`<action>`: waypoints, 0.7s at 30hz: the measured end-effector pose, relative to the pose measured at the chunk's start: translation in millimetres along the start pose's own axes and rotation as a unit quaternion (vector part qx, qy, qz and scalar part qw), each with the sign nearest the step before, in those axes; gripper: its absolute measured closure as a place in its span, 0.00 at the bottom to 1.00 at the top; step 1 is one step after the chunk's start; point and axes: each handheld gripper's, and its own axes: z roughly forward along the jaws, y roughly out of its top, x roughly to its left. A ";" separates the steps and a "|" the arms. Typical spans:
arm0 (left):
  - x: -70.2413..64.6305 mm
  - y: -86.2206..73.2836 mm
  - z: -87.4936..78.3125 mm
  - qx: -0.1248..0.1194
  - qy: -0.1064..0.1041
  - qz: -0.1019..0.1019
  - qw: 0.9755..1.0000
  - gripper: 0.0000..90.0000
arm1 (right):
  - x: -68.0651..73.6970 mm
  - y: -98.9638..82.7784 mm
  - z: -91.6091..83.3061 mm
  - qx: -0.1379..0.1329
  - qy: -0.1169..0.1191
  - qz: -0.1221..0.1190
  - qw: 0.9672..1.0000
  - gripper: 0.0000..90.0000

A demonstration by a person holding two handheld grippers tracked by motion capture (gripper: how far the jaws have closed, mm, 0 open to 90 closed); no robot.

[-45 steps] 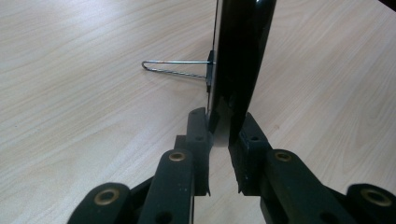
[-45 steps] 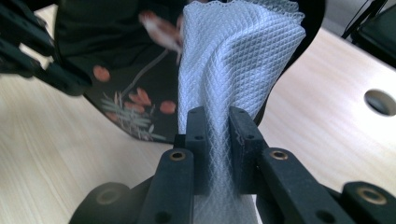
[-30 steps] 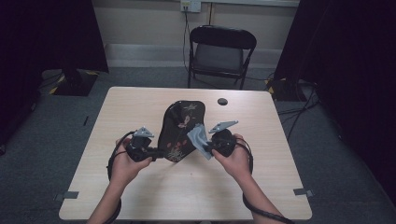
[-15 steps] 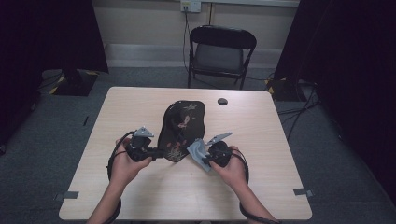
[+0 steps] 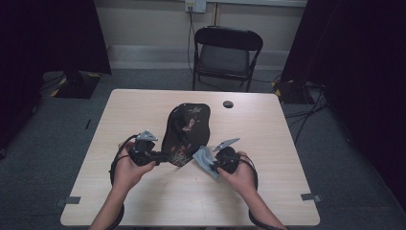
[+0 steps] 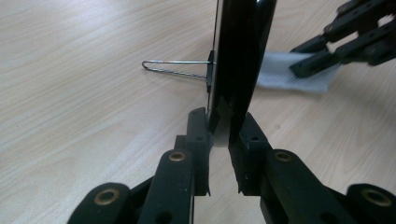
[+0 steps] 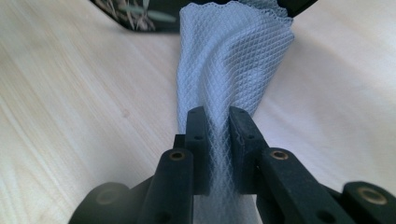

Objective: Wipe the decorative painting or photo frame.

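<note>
A flat black board with a floral print [image 5: 186, 129] lies tilted on the middle of the table [image 5: 287, 153]. My left gripper [image 5: 162, 156] is shut on the board's near left edge. In the left gripper view the board [image 6: 238, 56] stands edge-on between the jaws of my left gripper [image 6: 223, 130], and a thin wire loop [image 6: 177, 67] sticks out from its side. My right gripper [image 5: 210, 165] is shut on a pale mesh cloth [image 5: 203, 158] beside the board's near right corner. The cloth [image 7: 233, 60] fans out from my right gripper [image 7: 219, 126] and reaches the board's corner [image 7: 135, 14].
A small black round disc [image 5: 228, 104] lies on the far part of the table. A black folding chair [image 5: 225, 52] stands behind the table's far edge. Dark curtains hang at both sides of the room.
My right gripper has sunk toward the tabletop with the cloth and come slightly nearer the person. The left gripper and the board have kept still.
</note>
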 end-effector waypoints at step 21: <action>-0.7 0.3 0.0 0.002 0.002 0.000 1.000 0.87 | 5.2 85.0 -114.7 -0.122 -0.043 -0.038 0.991 0.89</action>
